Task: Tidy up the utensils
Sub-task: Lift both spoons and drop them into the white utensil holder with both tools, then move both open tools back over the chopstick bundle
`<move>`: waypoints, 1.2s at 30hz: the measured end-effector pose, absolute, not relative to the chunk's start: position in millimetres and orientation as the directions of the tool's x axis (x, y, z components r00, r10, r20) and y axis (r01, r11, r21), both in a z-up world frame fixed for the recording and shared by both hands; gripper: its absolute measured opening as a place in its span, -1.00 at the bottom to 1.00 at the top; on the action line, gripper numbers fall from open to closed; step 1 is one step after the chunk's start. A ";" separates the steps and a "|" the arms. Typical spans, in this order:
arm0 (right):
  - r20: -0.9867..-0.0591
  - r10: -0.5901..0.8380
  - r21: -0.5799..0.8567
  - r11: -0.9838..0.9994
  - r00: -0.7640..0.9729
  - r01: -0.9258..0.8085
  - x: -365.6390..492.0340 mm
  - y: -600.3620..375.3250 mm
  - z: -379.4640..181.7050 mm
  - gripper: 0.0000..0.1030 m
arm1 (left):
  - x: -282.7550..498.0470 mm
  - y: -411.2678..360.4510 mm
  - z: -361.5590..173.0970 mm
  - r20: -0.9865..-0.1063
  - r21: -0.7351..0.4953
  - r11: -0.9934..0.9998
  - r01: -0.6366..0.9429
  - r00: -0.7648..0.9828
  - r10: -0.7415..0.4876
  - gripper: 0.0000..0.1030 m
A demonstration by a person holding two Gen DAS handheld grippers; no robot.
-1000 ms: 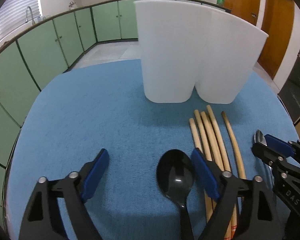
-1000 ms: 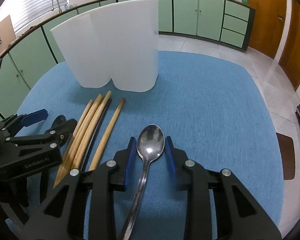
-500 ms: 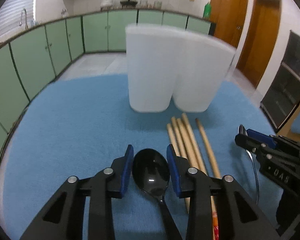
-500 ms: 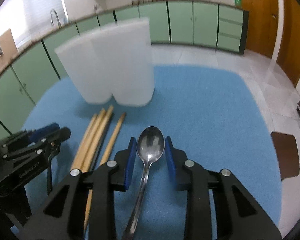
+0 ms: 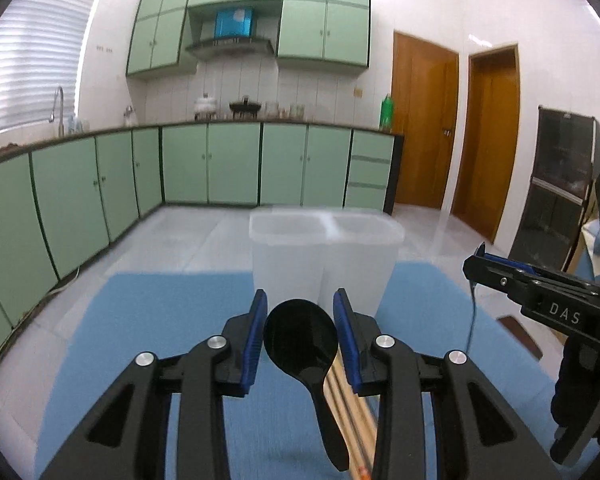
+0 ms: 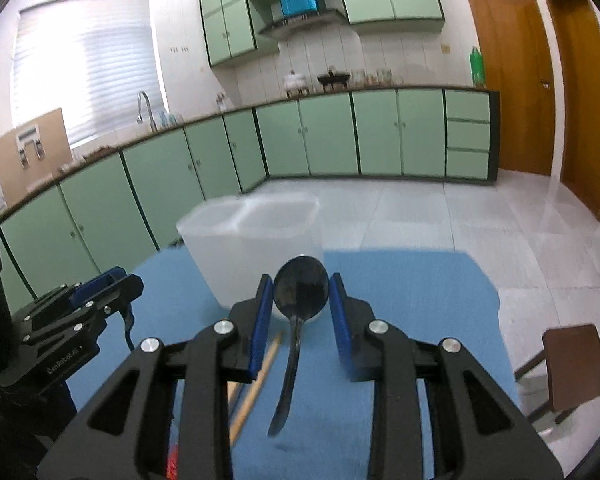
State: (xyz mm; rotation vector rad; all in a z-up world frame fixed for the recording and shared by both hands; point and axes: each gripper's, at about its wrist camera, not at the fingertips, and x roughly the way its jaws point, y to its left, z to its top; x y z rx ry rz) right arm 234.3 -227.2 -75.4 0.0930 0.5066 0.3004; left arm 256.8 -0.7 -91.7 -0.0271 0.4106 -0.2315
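The black spoon sits clamped by its bowl between the blue pads of the left tool, lifted clear of the blue bench; the metal spoon is pinched the same way in the right tool, handle hanging down; beneath lie wooden chopsticks; just beyond stands the white two-compartment holder, upright on the bench.

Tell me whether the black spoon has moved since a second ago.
Yes. The black spoon lay on the blue mat before; now the left gripper, shut on it, has lifted it, and its bowl sits against the white container.
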 end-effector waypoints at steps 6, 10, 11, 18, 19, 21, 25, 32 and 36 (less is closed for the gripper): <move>-0.373 0.348 0.180 0.937 0.860 -0.300 254.5 -237.6 -25.1 -0.47 | 260.6 0.6 -39.4 -0.276 -0.067 0.971 0.230 0.931 -0.240 -0.35; -0.308 0.339 0.156 0.940 0.889 -0.304 276.9 -241.7 10.5 -0.47 | 283.7 -3.7 -2.7 -0.196 -0.040 0.973 0.225 0.954 -0.229 -0.35; -0.300 0.336 0.154 0.941 0.893 -0.303 285.4 -241.6 16.7 -0.47 | 291.0 -6.8 3.1 -0.188 -0.035 0.974 0.225 0.955 -0.227 -0.35; -0.286 0.288 0.143 0.956 0.914 -0.257 339.3 -240.2 26.0 -0.47 | 351.8 -26.7 13.3 -0.166 0.015 0.981 0.195 0.968 -0.190 -0.35; -0.297 0.281 0.143 0.958 0.913 -0.249 347.9 -239.9 22.8 -0.47 | 360.5 -30.3 9.9 -0.175 0.024 0.981 0.191 0.967 -0.184 -0.35; -0.331 0.268 0.136 0.962 0.905 -0.235 364.1 -236.2 12.7 -0.47 | 373.1 -35.2 1.0 -0.196 0.038 0.981 0.188 0.965 -0.177 -0.35; -0.386 0.254 0.114 0.967 0.887 -0.228 374.5 -223.2 -9.6 -0.46 | 388.2 -40.7 -19.4 -0.253 0.038 0.980 0.195 0.951 -0.179 -0.34; -0.438 0.288 0.151 0.957 0.851 -0.246 371.3 -217.2 -28.5 -0.41 | 388.1 -34.4 -40.9 -0.323 0.014 0.979 0.202 0.928 -0.187 -0.25; -0.434 0.284 0.155 0.958 0.855 -0.240 361.5 -219.7 -26.0 -0.22 | 374.7 -28.8 -35.5 -0.321 0.003 0.980 0.197 0.929 -0.186 -0.17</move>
